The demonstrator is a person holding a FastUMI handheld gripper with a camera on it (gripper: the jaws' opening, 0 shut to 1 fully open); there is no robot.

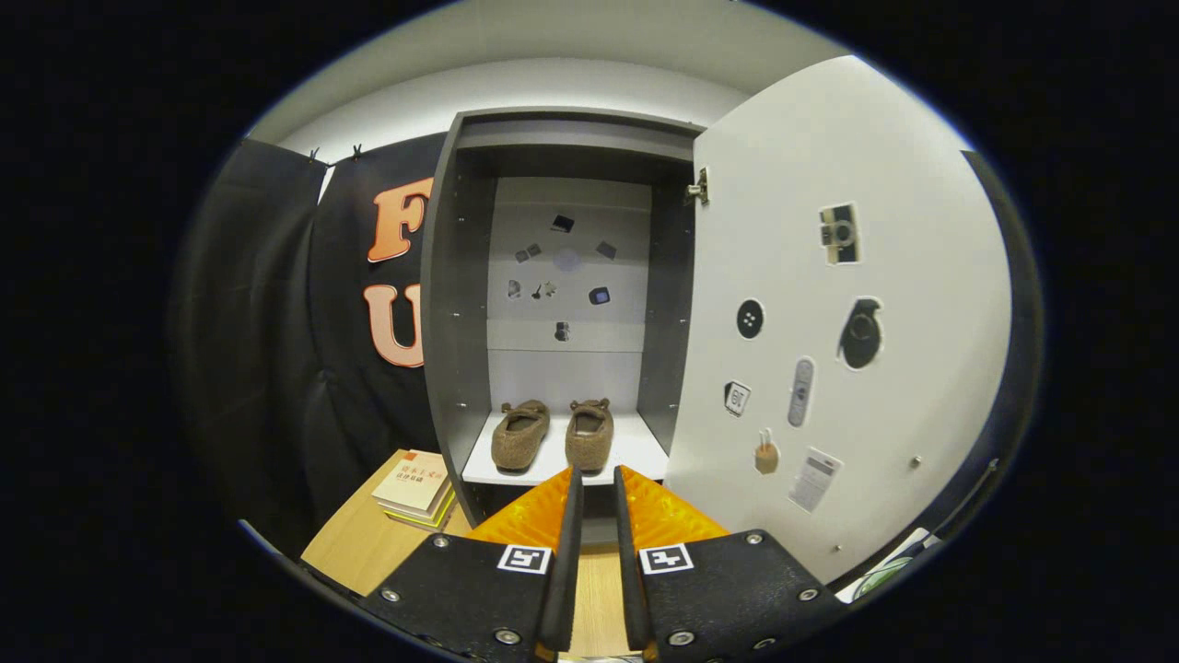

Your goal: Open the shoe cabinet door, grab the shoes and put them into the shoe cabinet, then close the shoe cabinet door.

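Shoes [553, 435] are already on the cabinet [447, 304] shelf, beyond the gripper [596, 479] at 12 o'clock. Its fingers are nearly closed and hold nothing. The door [884, 304], at 2 o'clock, is open; closing it remains.

Shelf [636, 453]: white, inside the open cabinet — carries two brown shoes [553, 435] side by side.
Tabletop [355, 543]: light wood — carries stacked books [414, 488].
Tool [595, 479]: fingers near-closed, empty.
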